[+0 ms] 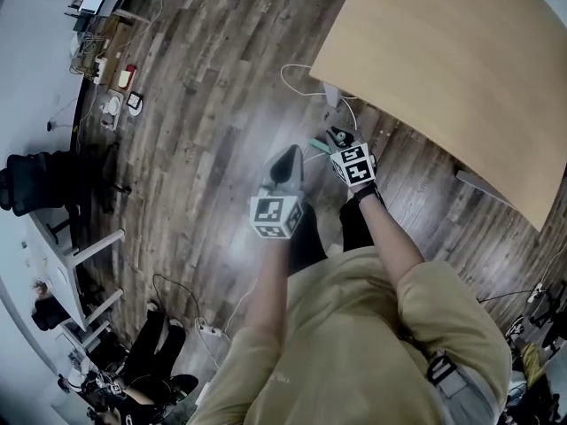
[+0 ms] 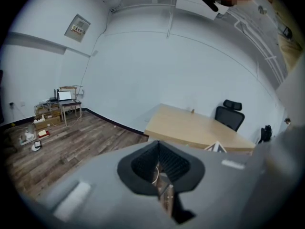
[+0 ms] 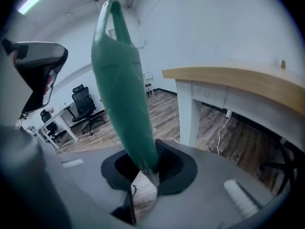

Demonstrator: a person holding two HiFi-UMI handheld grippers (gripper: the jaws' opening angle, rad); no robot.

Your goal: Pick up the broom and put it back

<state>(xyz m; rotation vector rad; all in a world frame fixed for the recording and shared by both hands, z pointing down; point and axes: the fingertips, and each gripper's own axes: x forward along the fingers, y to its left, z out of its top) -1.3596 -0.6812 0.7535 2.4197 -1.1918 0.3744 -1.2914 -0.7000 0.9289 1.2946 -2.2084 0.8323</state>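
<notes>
Two tongs are held over the wooden floor (image 1: 204,104), near the table (image 1: 443,78). The right tongs (image 3: 143,170) are clamped on the green broom (image 3: 121,94) by its handle; the left tongs (image 2: 161,173) are pressed together, empty.

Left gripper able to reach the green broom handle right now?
Probably yes: left gripper sits beside the handle that the right gripper holds, nothing between; its jaws are shut, so they'd need opening.
</notes>
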